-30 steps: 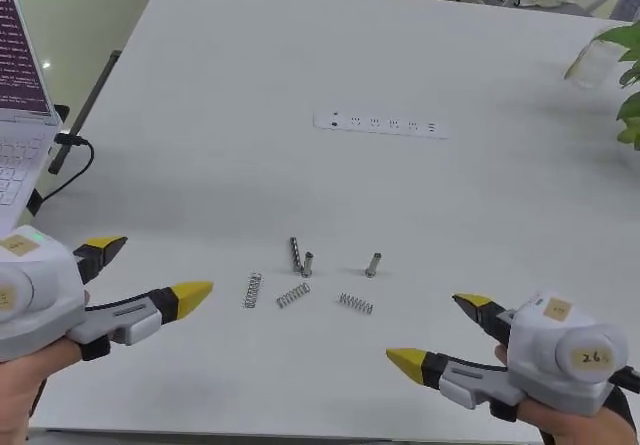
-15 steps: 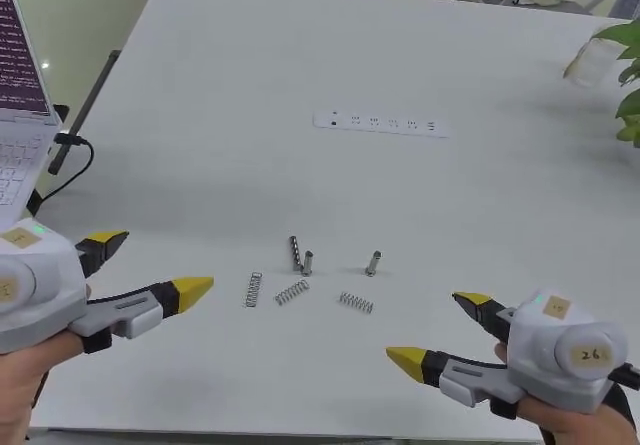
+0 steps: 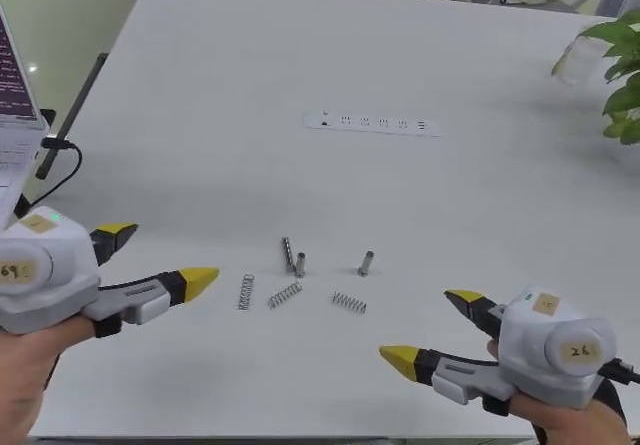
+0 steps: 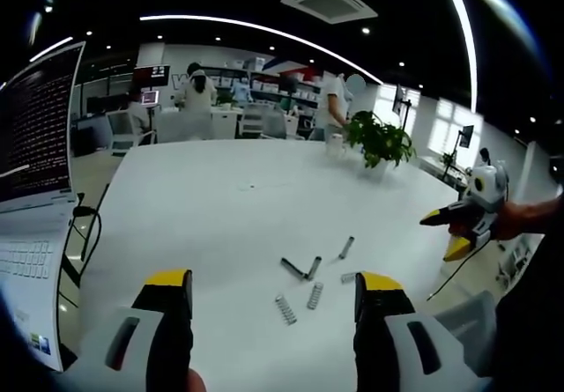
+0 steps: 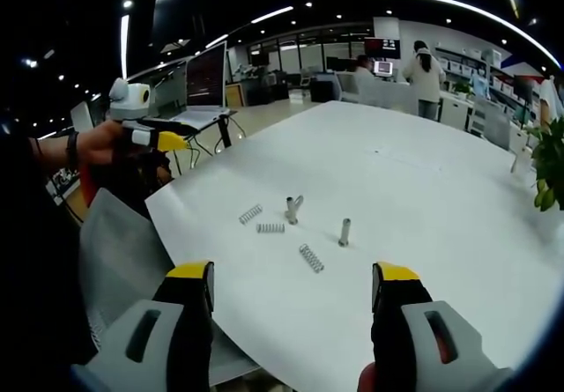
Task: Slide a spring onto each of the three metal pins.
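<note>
Three small metal pins sit near the table's front middle: one dark pin (image 3: 287, 251) lies flat, a second pin (image 3: 300, 264) stands right beside it, and a third pin (image 3: 366, 262) stands to the right. Three springs lie loose just in front of them: the left spring (image 3: 245, 291), the middle spring (image 3: 285, 294) and the right spring (image 3: 349, 303). My left gripper (image 3: 158, 255) hovers open left of the springs. My right gripper (image 3: 428, 326) hovers open at the front right. Nothing is held between either pair of jaws. The right gripper view shows the springs (image 5: 310, 257) and a pin (image 5: 345, 231) ahead.
A white power strip (image 3: 371, 123) lies mid-table behind the pins. A laptop (image 3: 10, 115) and a black cable (image 3: 62, 160) sit at the left edge. A green plant (image 3: 615, 75) is at the far right. The table's front edge (image 3: 300, 427) runs close under both grippers.
The head camera has shifted a little. My left gripper has edged slightly up and forward. Pins, springs and the right gripper stay where they were.
</note>
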`<act>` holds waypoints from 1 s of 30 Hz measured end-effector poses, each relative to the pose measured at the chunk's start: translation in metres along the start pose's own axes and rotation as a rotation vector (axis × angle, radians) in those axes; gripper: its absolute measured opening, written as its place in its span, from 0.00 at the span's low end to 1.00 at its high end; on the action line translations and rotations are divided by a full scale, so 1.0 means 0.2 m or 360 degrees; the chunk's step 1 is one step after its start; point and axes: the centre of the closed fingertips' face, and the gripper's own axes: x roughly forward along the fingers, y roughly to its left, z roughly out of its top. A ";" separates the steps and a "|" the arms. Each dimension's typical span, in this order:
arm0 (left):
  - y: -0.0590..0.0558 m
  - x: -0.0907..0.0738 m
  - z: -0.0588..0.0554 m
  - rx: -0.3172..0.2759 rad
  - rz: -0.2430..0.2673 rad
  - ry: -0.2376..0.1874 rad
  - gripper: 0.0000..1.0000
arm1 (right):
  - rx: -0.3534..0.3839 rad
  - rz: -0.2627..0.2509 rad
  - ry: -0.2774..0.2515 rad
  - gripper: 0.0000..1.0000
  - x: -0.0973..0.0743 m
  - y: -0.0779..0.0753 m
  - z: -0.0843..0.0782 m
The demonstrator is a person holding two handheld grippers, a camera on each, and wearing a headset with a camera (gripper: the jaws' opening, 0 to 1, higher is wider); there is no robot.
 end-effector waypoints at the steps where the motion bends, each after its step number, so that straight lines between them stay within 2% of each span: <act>1: 0.00 0.01 0.00 0.0001 -0.0004 0.0003 0.71 | -0.0003 -0.0001 0.0000 0.72 0.00 0.00 0.00; 15: -0.03 0.16 0.03 -0.0002 -0.0059 0.0013 0.68 | -0.0002 0.0012 0.0005 0.71 0.02 0.00 0.00; 30: -0.02 0.33 0.01 -0.0042 -0.0071 0.0057 0.61 | -0.0001 0.0026 0.0020 0.71 0.03 -0.01 0.00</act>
